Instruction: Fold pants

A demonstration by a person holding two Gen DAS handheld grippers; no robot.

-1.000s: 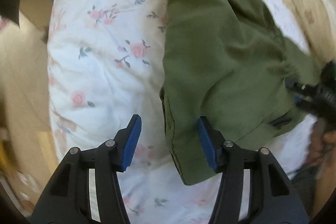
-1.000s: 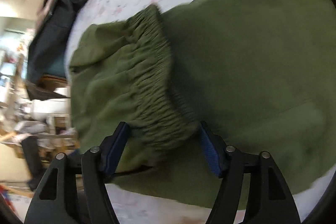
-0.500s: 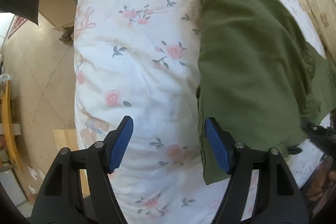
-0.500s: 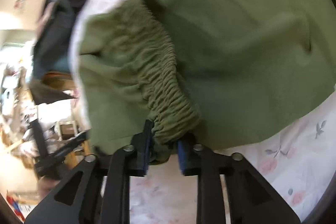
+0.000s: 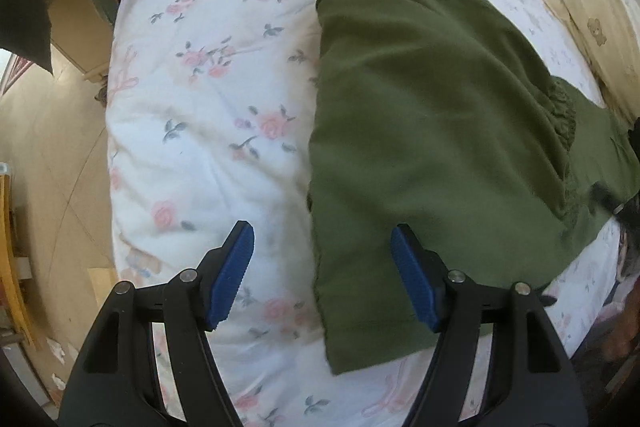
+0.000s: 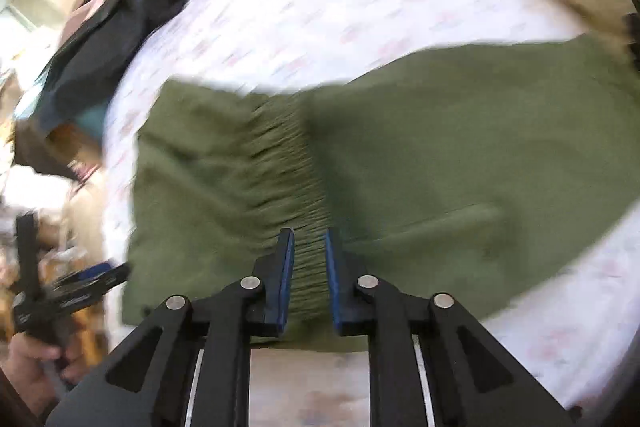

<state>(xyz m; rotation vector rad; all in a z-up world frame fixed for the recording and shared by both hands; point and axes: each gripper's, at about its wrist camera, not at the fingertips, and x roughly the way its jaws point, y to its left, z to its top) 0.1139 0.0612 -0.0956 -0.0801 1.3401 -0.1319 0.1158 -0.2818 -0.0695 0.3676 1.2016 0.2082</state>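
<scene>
My right gripper (image 6: 308, 277) has just been closing and pinches the green pants' (image 5: 432, 131) gathered waistband (image 6: 296, 187); my left gripper (image 5: 322, 277) gapes empty near the floral bed's (image 5: 200, 131) edge.

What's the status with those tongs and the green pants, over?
Right tongs have just closed on gathered waistband of olive-green cloth pants. Left tongs open over pant hem, gripping nothing. Nothing in the way.

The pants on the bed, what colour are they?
Olive green pants, clearest in the left wrist view.

Blurred pants (image 6: 440, 155) and bedsheet (image 6: 320, 7)
</scene>
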